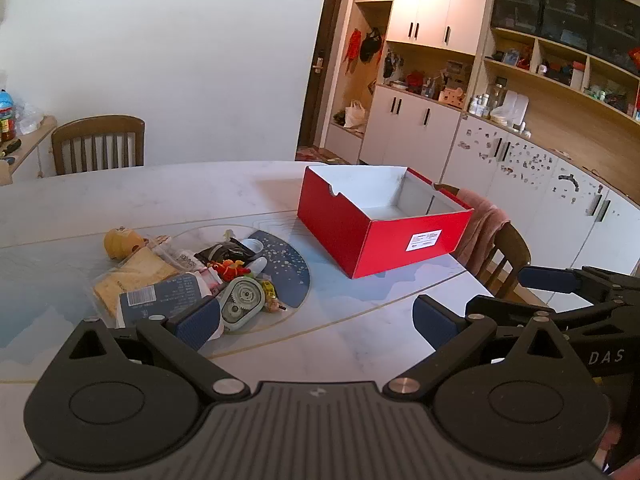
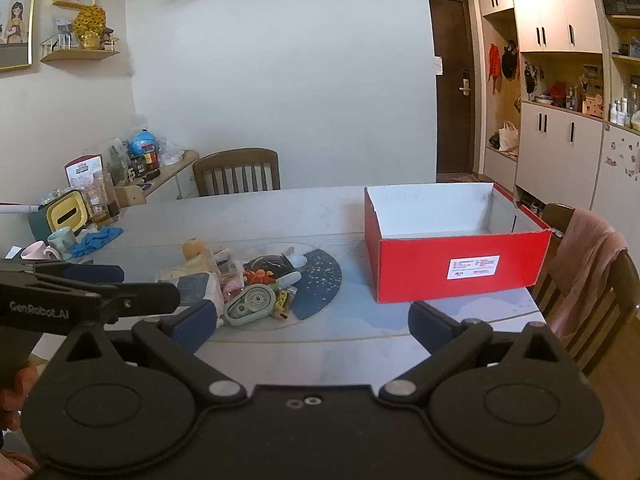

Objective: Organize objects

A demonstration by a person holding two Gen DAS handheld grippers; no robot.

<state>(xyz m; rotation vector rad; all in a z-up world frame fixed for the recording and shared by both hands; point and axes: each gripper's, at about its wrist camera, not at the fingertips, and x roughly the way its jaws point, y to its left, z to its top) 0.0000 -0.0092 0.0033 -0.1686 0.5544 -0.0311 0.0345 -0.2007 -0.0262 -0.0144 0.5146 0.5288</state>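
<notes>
A pile of small objects lies on the white table point(image 1: 160, 196): a green tape dispenser point(image 1: 243, 299), a red toy point(image 1: 229, 269), a yellow toy head point(image 1: 120, 243), bread in a bag point(image 1: 134, 276) and a dark blue packet point(image 1: 162, 298). An open, empty red box point(image 1: 380, 222) stands to the right of the pile. My left gripper point(image 1: 316, 322) is open and empty, near the table's front edge, just in front of the pile. My right gripper point(image 2: 312, 322) is open and empty, to the right of the left one. The dispenser point(image 2: 251, 304) and the box point(image 2: 456, 252) also show in the right wrist view.
A wooden chair point(image 1: 98, 144) stands behind the table. Another chair with a pink cloth point(image 2: 588, 264) stands at the right edge. Mugs, jars and blue gloves point(image 2: 96, 238) crowd the table's far left. Cabinets line the right wall.
</notes>
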